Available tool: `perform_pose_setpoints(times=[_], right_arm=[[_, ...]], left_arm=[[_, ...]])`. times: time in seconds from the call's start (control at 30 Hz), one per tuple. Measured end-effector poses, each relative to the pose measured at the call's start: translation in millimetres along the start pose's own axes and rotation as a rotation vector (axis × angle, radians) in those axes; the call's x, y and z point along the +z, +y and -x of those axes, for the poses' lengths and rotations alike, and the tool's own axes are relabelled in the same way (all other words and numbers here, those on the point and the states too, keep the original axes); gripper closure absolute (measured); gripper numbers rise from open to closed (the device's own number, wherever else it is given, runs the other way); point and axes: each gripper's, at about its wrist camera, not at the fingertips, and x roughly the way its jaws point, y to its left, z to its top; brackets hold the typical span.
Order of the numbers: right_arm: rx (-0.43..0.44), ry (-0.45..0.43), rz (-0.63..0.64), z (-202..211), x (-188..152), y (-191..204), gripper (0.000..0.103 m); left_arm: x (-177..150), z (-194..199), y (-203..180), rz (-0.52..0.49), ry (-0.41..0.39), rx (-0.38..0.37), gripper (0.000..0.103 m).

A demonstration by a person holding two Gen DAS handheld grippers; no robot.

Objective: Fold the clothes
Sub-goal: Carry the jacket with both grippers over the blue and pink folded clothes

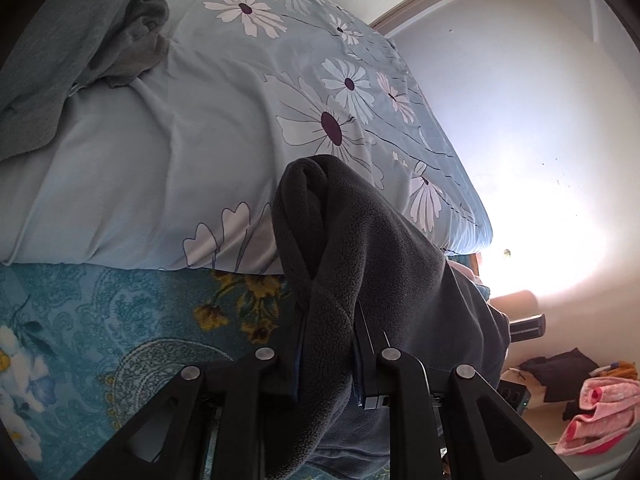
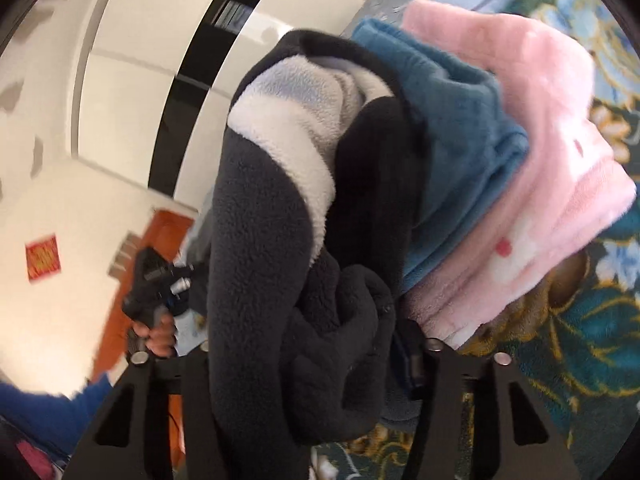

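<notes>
A dark grey fleece garment (image 1: 360, 240) is pinched in my left gripper (image 1: 328, 344) and drapes away over the bed to the right. In the right wrist view the same dark fleece (image 2: 256, 240), showing a white lining (image 2: 288, 120), is bunched thickly inside my right gripper (image 2: 304, 344), which is shut on it. The fabric hides the fingertips of both grippers. Just right of the bunch lie a blue fleece (image 2: 460, 140) and a pink fluffy garment (image 2: 540, 140), stacked. A hand (image 2: 160, 336) holds the left gripper (image 2: 152, 280) at the left of that view.
A light blue flowered duvet (image 1: 180, 140) lies over a teal patterned blanket (image 1: 100, 320). A grey-teal garment (image 1: 60, 40) is heaped at the upper left. Pink cloth (image 1: 600, 408) and dark clothes (image 1: 560, 372) lie on the floor to the right. A white wardrobe (image 2: 120, 80) stands behind.
</notes>
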Motion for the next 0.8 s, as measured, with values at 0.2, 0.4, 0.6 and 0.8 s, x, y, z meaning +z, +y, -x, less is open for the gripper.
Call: perform_pose_setpoints(times=[0.2,0.4,0.6,0.8], right_arm=[[0.002,-0.004,0.03,17,11,37,0.057],[0.019,-0.013,0.202,57,48,100,0.058],[0.003,0.026,0.362,102,116,139,0.057],[-0.141,0.164,0.385,107,177,116,0.056]], left_arm=[[-3,17,-26,-0.049,-0.032,-0.039,0.084],[-2,56,-76,-0.13,-0.097,-0.154,0.084],[7,66,-114,-0.106,-0.158,-0.328,0.084],[-13,16,-117,-0.033,-0.108,-0.363,0.084]])
